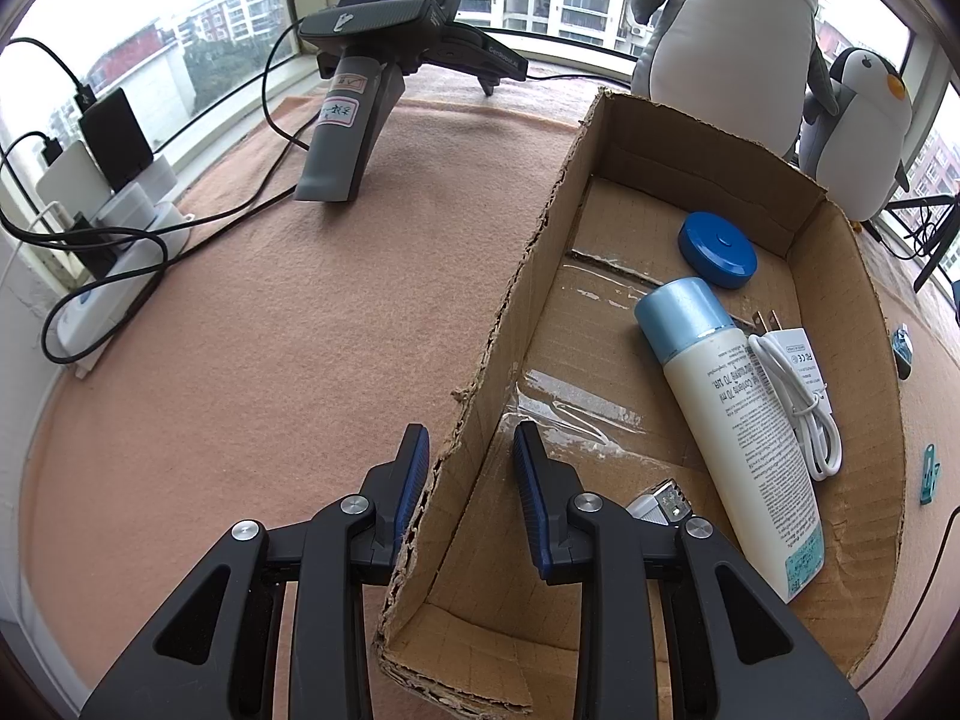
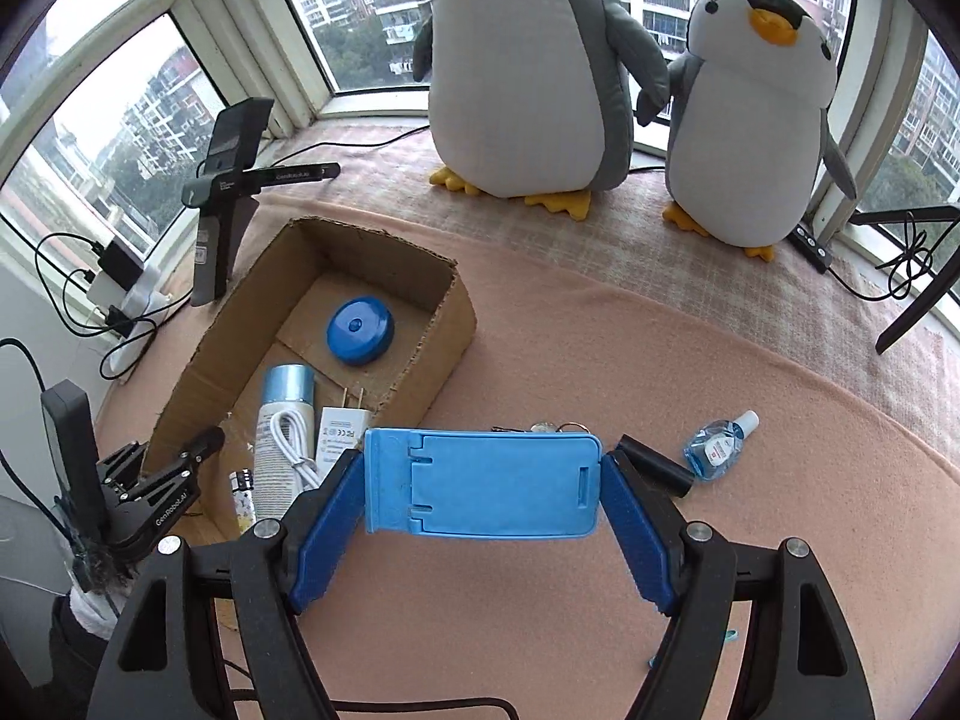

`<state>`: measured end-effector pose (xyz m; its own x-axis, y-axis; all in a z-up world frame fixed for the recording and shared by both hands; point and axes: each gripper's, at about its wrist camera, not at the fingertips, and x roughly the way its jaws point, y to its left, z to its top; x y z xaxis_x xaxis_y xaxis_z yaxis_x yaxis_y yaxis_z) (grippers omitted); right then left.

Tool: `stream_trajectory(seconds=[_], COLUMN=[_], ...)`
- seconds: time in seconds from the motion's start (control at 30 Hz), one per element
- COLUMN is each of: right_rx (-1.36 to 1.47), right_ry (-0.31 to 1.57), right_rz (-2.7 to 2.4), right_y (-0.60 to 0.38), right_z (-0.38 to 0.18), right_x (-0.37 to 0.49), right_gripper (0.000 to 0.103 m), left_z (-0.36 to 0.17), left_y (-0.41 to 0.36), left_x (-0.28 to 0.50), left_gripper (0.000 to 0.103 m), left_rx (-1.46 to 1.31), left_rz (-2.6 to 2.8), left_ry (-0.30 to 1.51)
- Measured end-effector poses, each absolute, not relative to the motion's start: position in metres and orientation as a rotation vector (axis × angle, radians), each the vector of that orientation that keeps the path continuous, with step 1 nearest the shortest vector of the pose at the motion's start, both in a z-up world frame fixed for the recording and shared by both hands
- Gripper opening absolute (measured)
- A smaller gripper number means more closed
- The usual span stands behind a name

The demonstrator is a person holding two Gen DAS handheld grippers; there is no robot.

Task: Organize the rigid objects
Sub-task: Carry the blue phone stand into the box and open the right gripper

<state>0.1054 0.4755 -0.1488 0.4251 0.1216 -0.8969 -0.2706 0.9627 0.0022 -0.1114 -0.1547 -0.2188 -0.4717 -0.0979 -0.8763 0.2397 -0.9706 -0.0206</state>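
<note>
Right wrist view has my right gripper (image 2: pixel 483 483) clamped across the short ends of a blue folding phone stand (image 2: pixel 480 480), held flat at centre frame above the pink felt mat (image 2: pixel 600 330). It looks like light, stiff moulded plastic, smooth enough to slip, so I judge the end-to-end hold sound as long as the pads (image 2: pixel 327 531) stay square; its hinged flaps could pop open if squeezed on the face. The cardboard box (image 2: pixel 444 324) sits at left of frame. In the left wrist view my left gripper (image 1: pixel 471 450) straddles the box's near wall with its fingers apart, one either side, not pinching.
</note>
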Motion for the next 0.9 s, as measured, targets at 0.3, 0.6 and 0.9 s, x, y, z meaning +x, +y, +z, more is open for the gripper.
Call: stream_trajectory(seconds=[0.3, 0.6, 0.9], right_rx=[-0.227, -0.268, -0.283], right_ry=[1.071, 1.076, 1.075], right_rz=[0.386, 0.452, 0.474], right_y=[0.546, 0.58, 0.59], right_z=[-0.153, -0.167, -0.174], right_x=[0.093, 0.088, 0.09], right_gripper=[0.075, 0.075, 0.075], left_z=[-0.219, -0.219, -0.219], left_y=[-0.155, -0.155, -0.155], left_x=[-0.111, -0.111, -0.111], left_gripper=[0.027, 0.027, 0.027], left_rx=[1.492, 1.492, 1.491], left_rz=[-2.53, -2.53, -2.531], left_ry=[0.209, 0.209, 0.209])
